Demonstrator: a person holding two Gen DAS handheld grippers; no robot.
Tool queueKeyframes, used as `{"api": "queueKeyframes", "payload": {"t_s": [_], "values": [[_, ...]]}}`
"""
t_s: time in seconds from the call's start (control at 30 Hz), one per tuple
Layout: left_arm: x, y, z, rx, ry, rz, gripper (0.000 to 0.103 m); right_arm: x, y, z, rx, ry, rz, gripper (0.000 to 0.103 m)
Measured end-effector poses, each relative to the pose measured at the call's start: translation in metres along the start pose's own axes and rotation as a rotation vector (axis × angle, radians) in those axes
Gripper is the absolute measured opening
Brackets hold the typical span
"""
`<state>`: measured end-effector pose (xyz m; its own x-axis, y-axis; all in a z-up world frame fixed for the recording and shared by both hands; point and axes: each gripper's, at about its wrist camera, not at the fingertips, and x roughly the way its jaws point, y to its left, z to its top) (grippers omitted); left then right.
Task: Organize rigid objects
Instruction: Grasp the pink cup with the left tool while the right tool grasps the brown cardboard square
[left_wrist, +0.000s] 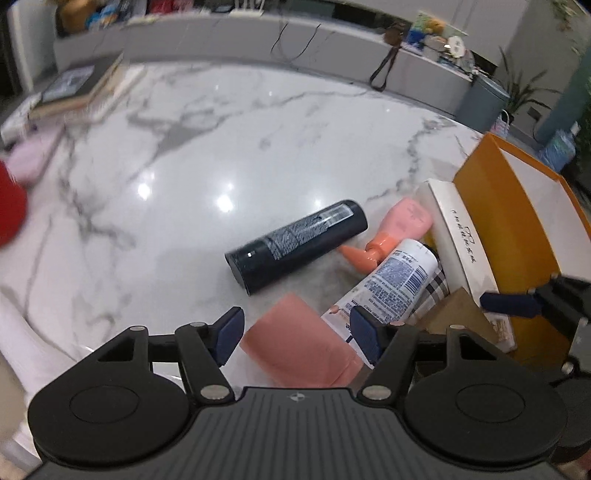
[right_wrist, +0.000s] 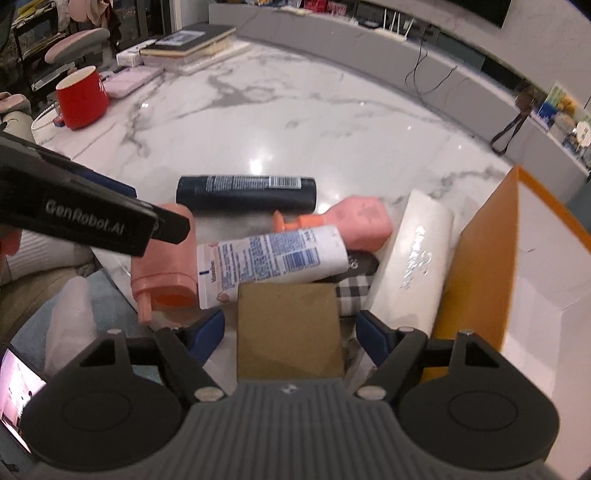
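Brown box (right_wrist: 290, 328) sits between our right gripper (right_wrist: 290, 334)'s parted, untouching fingers, long axis running away from them. Our left gripper (left_wrist: 297, 334), likewise open and empty, straddles the pink bottle (left_wrist: 299, 343).

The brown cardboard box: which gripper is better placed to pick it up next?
Right. The brown cardboard box sits directly between the open jaws of the right gripper, pads not yet touching. The left gripper straddles a pink pouch instead, with the box off to its right.
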<state>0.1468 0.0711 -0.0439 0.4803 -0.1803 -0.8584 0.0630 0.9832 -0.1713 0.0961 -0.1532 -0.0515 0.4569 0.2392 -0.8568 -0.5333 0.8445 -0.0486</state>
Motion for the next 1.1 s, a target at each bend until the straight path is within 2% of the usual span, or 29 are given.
{"api": "queueKeyframes", "payload": {"t_s": [0.03,0.2,0.33,0.4,0.53,0.67,0.7,0.77,1.0,1.1], "values": [[0.003,0.002,0.001,-0.025,0.014,-0.004,0.081,0.003,0.0,0.0,0.002,0.007,0.002,0.074],[0.009,0.004,0.003,-0.116,0.08,0.054,0.082,0.012,-0.002,0.003,0.022,0.028,0.024,0.061],[0.015,0.01,0.001,-0.184,0.145,0.043,0.085,0.016,-0.001,0.003,0.035,0.027,0.029,0.06],[0.017,0.012,0.0,-0.191,0.144,0.035,0.085,0.018,-0.001,0.003,0.04,0.027,0.028,0.06],[0.02,0.004,0.0,-0.135,0.138,0.056,0.084,0.016,-0.001,0.001,0.036,0.022,0.023,0.06],[0.021,-0.017,0.0,0.052,0.161,0.166,0.075,0.014,-0.002,-0.001,0.042,0.023,0.026,0.06],[0.024,-0.019,0.0,0.071,0.176,0.18,0.075,0.013,-0.002,-0.001,0.043,0.022,0.026,0.06],[0.026,-0.017,-0.002,0.05,0.177,0.169,0.075,0.013,-0.002,-0.001,0.046,0.019,0.025,0.06],[0.033,-0.008,-0.004,0.009,0.171,0.137,0.063,0.013,-0.002,0.0,0.06,0.018,0.021,0.061],[0.033,-0.007,-0.003,0.006,0.169,0.128,0.062,0.015,-0.005,0.001,0.079,0.026,0.029,0.06]]}}
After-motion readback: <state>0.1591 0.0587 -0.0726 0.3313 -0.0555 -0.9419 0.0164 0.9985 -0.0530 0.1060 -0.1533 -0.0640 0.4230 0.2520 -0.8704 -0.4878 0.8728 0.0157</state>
